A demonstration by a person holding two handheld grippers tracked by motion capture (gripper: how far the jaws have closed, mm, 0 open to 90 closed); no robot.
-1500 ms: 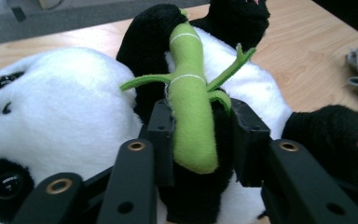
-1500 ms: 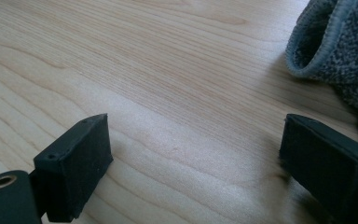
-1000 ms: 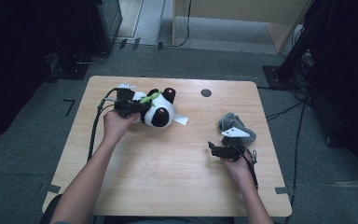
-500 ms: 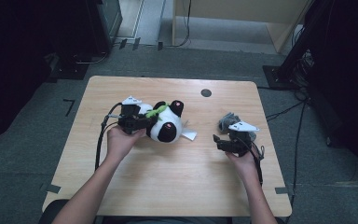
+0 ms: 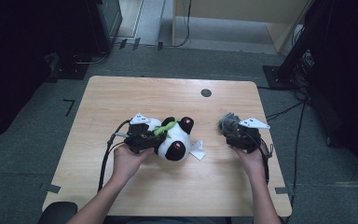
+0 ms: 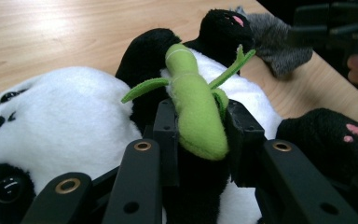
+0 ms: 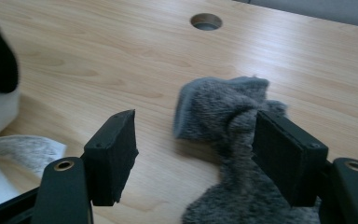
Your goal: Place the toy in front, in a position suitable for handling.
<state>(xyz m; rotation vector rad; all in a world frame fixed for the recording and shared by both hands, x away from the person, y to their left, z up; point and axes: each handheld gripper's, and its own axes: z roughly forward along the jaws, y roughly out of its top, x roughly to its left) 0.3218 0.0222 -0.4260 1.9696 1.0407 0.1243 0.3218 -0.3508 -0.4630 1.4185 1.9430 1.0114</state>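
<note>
Panda plush (image 5: 175, 142) was observed lying on the wooden table (image 5: 121, 98), slightly left of centre, with its white tag (image 5: 197, 150) spread on the wood at its right. A green felt bamboo stalk (image 6: 193, 105) on the plush's belly was seen clamped between the jaws of the left gripper (image 5: 140, 135); in the left gripper view both black pads were pressed against the stalk's lower end, with black and white fur behind it. The plush's face was noted at the lower left of that view, and a black paw with pink pads (image 6: 354, 135) at the right. The gripper was held in the person's left hand (image 5: 128, 161), reaching in from the bottom of the high view, with a cable (image 5: 105, 161) trailing back along the forearm.

Grey fuzzy cloth (image 7: 228, 121) was recorded on the table near the right edge, well apart from the plush. The right gripper (image 7: 193, 149) was set around it with jaws parted: the right-hand pad was touching the cloth's fold, while the left-hand pad stood clear over bare wood. These jaws had just been closing, the cloth between them not yet pinched. A round cable hole (image 5: 206, 92) was noted in the tabletop beyond both toys.
</note>
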